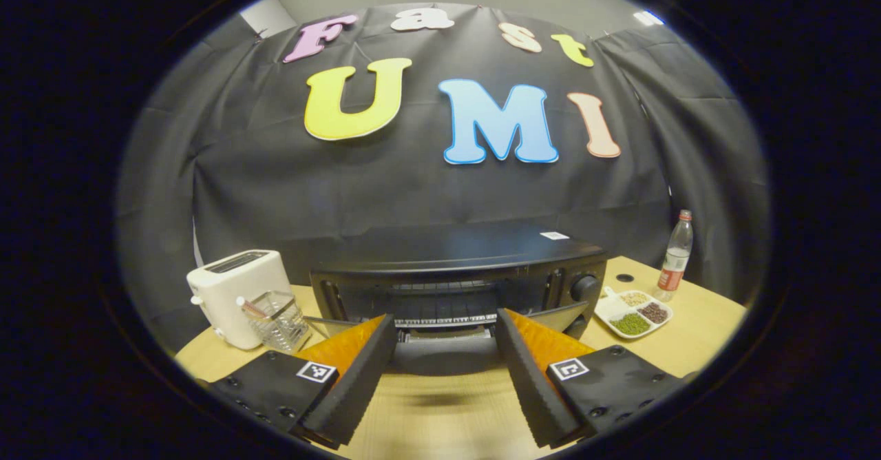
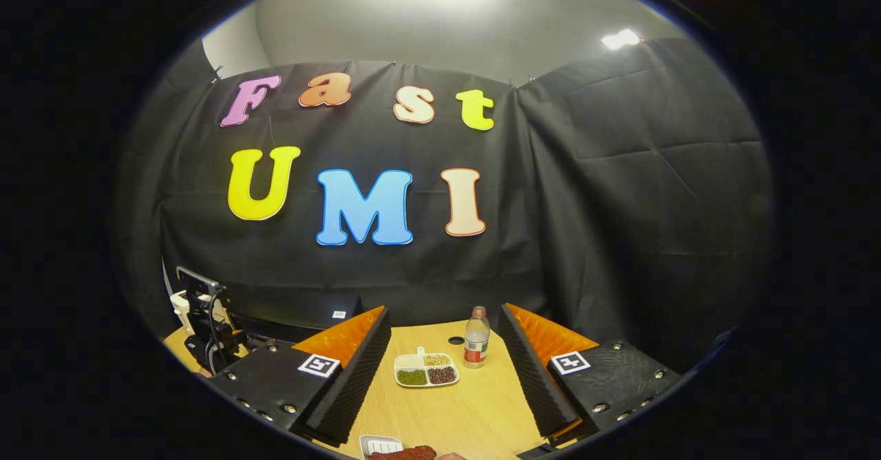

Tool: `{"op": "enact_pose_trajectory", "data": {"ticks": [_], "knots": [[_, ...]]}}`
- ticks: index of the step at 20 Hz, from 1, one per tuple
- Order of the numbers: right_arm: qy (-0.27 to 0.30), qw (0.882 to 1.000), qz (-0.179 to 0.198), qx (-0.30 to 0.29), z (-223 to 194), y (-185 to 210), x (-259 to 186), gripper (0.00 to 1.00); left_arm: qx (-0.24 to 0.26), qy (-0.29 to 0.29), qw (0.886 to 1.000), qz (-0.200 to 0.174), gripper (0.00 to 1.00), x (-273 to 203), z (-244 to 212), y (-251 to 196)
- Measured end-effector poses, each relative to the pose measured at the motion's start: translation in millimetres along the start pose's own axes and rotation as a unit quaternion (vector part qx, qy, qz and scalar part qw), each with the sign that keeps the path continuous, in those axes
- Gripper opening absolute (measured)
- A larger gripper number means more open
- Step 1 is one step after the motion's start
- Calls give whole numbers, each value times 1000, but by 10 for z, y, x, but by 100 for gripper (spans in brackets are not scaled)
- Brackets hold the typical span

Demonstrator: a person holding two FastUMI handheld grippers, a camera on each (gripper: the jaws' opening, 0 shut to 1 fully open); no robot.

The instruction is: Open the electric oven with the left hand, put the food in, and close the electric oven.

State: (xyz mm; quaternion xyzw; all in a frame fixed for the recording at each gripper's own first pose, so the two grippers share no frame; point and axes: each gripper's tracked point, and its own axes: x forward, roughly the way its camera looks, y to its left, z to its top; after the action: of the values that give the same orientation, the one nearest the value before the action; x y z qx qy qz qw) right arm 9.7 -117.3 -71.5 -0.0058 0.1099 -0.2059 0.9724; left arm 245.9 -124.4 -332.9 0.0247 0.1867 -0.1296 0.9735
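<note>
On the light wooden table (image 1: 695, 339), toward its back edge, we see the black electric oven (image 1: 458, 277) with its glass door (image 1: 440, 350) already swung down, so the wire rack inside is exposed. Directly before that opening hovers the left gripper (image 1: 446, 367), its jaws released and spread wide with nothing between them; whether a finger touches the lowered door we cannot tell.

Left of the oven, near the table's left edge, stands a white plastic toaster (image 1: 237, 295), with a clear ribbed glass holder (image 1: 279, 319) just beside it. Right of the oven lies a white divided dish of green, brown and pale beans (image 1: 634, 314), and behind that, toward the back right corner, a clear plastic bottle with a red label (image 1: 676, 253).

In the right gripper view, the right gripper (image 2: 444, 370) is also parted and empty, held above the table's middle. At the near edge, below its fingers, sits a small white plate (image 2: 380, 444) carrying a reddish-brown piece of food (image 2: 406, 454), partly cut off from sight.

We judge that the opening step is done. The food has not yet been picked up, so grasping it, placing it on the rack and closing the door all remain.
</note>
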Motion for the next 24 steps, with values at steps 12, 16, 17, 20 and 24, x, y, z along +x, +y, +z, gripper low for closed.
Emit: {"op": "enact_pose_trajectory", "data": {"ticks": [12,16,17,20,24], "knots": [[33,999,28,-31,-164,-175,-253,96,3,55,998,15,98,-413,-695,-81],[46,997,38,-40,-248,-207,-326,96,-1,94,995,21,99,-478,-1035,-111],[51,997,42,-39,-283,-199,-340,96,0,108,994,23,97,-472,-1105,-116],[75,995,57,-30,-442,-198,-369,96,-1,111,994,20,95,-685,-1160,-176],[125,988,88,-3,-797,-155,-343,96,-11,76,997,19,97,-1047,-792,-256]]}}
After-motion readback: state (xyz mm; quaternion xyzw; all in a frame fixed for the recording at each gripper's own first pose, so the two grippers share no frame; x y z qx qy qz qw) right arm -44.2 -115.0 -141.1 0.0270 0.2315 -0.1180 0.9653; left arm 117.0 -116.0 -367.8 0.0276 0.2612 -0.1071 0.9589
